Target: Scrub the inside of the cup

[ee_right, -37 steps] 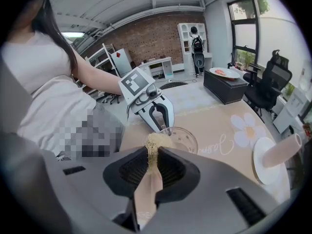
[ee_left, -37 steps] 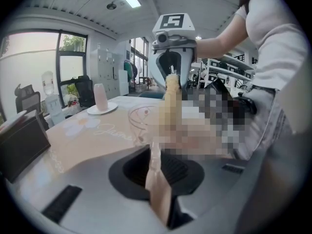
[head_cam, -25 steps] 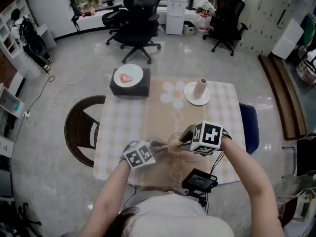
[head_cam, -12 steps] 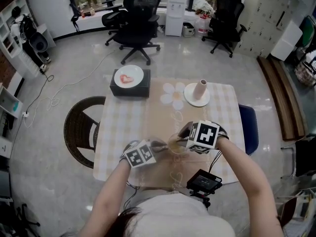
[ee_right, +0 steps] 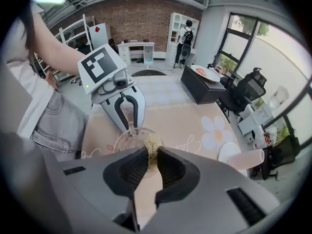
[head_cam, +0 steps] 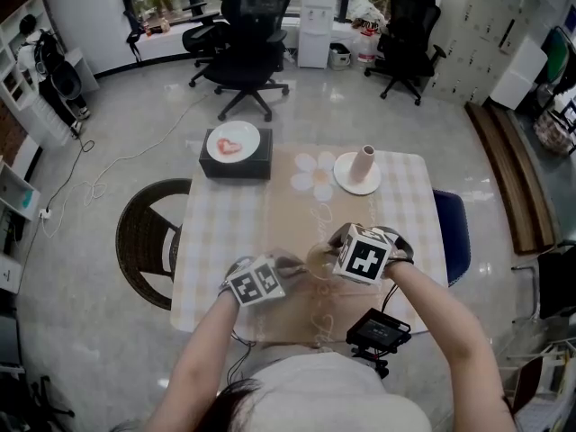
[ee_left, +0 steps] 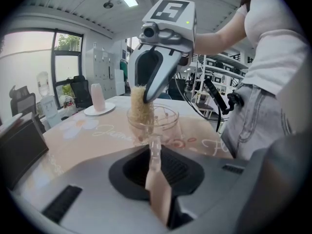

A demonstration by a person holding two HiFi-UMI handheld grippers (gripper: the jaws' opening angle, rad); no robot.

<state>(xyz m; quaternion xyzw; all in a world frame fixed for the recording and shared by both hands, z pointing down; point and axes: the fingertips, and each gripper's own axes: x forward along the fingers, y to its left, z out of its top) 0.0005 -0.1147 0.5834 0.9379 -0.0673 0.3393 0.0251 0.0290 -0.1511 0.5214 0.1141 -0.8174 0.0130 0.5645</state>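
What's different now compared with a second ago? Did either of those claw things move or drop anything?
The right gripper, clamped on the yellowish scrubber, swung in closer over the glass cup and tipped more steeply down into it. Nothing was picked up or let go. The left gripper stayed put, still pinching the cup's handle, and the cup itself did not shift.
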